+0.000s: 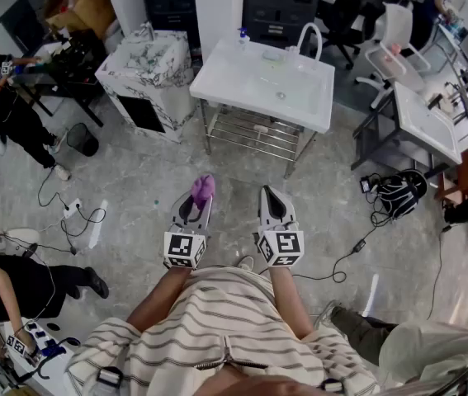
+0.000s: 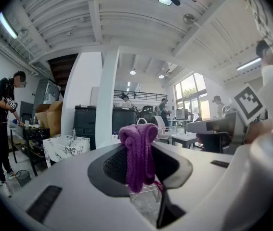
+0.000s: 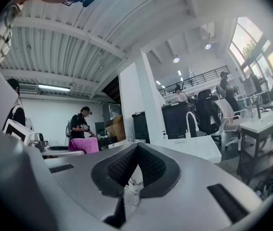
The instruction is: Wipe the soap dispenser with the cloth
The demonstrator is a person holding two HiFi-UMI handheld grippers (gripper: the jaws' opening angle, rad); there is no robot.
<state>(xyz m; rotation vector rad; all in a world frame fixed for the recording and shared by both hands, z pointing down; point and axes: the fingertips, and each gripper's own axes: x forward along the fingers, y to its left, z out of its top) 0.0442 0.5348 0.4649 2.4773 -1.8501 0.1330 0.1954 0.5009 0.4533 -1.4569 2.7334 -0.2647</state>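
A purple cloth (image 1: 202, 189) is pinched in my left gripper (image 1: 200, 200), bunched above the jaw tips; in the left gripper view the cloth (image 2: 138, 153) hangs between the closed pads. My right gripper (image 1: 271, 198) is shut with nothing in it, its pads (image 3: 145, 165) meeting in the right gripper view. Both grippers are held level over the floor, well short of the white sink (image 1: 217, 79). The soap dispenser (image 1: 243, 35), a small bottle with a blue pump, stands at the sink's far left corner, beside the white faucet (image 1: 309, 37). It also shows small in the right gripper view as the dispenser (image 3: 164, 135).
A marble-patterned sink unit (image 1: 149, 66) stands left of the white sink. Another white table (image 1: 422, 120) and a headset with cables (image 1: 400, 190) lie to the right. People stand at the left (image 1: 2, 97) and lower right (image 1: 415, 345). Cables (image 1: 73, 213) trail over the floor.
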